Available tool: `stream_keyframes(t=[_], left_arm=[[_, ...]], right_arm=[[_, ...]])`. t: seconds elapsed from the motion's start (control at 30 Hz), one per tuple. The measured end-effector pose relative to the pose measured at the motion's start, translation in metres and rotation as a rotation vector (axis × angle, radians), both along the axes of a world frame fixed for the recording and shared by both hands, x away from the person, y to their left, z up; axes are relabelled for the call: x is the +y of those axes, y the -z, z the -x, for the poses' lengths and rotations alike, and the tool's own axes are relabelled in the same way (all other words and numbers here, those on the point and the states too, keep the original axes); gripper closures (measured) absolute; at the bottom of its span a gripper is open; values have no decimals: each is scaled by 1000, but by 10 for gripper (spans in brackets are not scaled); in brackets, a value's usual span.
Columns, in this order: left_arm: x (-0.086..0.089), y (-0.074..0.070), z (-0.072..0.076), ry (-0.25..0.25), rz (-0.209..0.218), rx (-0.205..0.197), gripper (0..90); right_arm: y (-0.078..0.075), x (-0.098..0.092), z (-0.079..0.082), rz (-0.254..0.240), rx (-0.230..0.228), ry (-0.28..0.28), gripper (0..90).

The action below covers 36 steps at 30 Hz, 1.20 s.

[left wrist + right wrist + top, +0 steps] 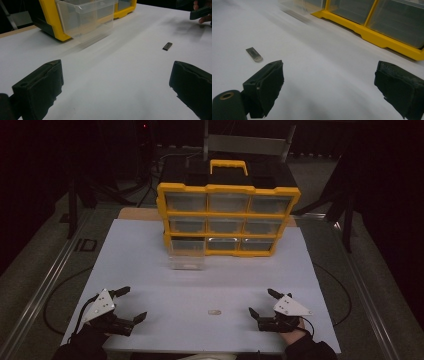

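While both hand-held grippers point(131, 303) point(261, 302) gape apart, bare table point(165, 290) surrounds the metal piece point(214, 312).

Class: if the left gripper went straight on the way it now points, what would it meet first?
Probably the pulled-out clear drawer of the yellow organizer; the left gripper has bare white table before it. Depth is unclear.

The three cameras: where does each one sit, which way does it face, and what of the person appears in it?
High view: above the person's side, looking forward and down on the white table; both forearms, left gripper and right gripper enter from the bottom.
Left gripper view: rides the left gripper, facing the pulled-out clear drawer; open black jaws.
Right gripper view: rides the right gripper, facing the yellow organizer; open jaws.
Shared: the small metal piece.
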<state>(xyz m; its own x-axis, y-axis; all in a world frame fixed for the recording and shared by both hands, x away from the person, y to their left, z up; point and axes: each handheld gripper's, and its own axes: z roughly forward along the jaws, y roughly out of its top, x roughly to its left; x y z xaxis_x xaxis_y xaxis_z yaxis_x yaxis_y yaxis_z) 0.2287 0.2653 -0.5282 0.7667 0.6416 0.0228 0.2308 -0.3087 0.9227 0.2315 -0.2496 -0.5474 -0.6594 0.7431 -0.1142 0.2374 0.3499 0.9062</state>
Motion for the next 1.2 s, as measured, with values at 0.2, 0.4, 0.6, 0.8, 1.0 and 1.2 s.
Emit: stream_keyframes(t=[0.2,0.4,0.6,0.8,1.0,1.2], left_arm=[[0,1,-1,0,-10,8,4],[0,1,0,-4,-13,9,4],[1,0,0,-8,-20,11,4],[0,-3,0,-13,-29,8,4],[0,-11,0,2,-28,14,4],[-3,-18,-2,19,-33,26,4]], right_arm=[[-1,0,1,3,-6,6,86],[-1,1,2,8,-13,0,86],[-1,2,3,7,-23,-3,86],[-4,4,4,12,-29,-2,86],[-5,4,4,16,-34,6,86],[-5,6,4,25,-32,4,86]])
